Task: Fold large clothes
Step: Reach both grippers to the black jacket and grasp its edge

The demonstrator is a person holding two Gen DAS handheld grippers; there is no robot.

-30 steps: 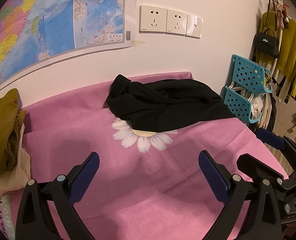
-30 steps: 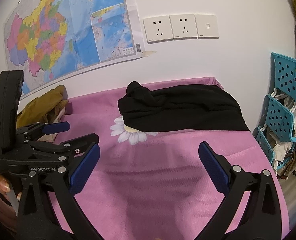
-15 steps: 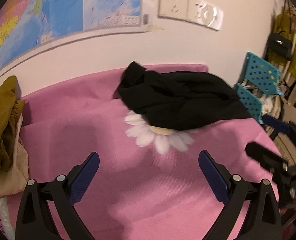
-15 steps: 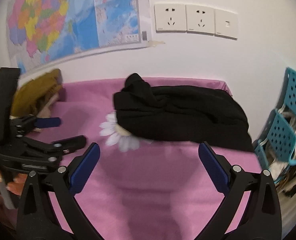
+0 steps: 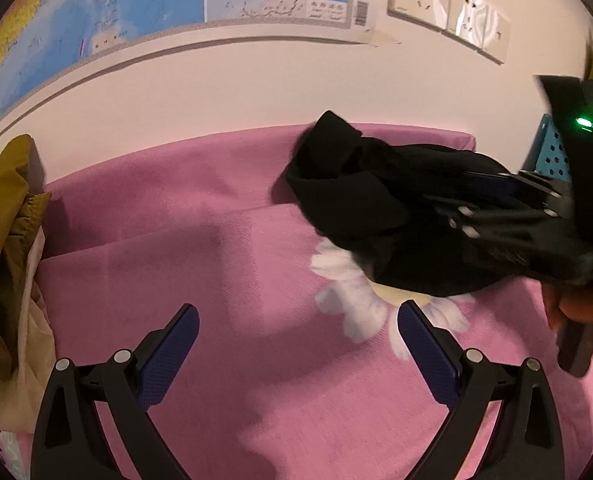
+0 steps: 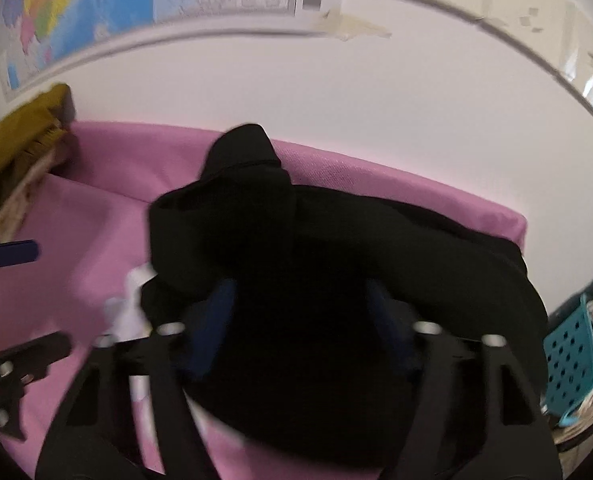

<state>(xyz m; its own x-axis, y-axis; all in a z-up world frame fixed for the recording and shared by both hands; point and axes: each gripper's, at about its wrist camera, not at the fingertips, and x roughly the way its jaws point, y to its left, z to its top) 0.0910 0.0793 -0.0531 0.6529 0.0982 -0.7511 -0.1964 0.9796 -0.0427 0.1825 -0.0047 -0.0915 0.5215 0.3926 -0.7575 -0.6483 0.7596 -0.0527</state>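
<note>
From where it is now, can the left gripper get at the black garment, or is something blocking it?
Probably yes: the left gripper stands open over bare pink cover, nothing before the black garment. The right gripper, jaws closing around it, crowds the right side.

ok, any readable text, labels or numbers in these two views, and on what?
Nothing can be read.
Wall map: place names and legend, too small and blurred.
Barcode at the map's corner: digits unreadable.
Pale lettering at the edge of the pink cloth: cut off, unreadable.
</note>
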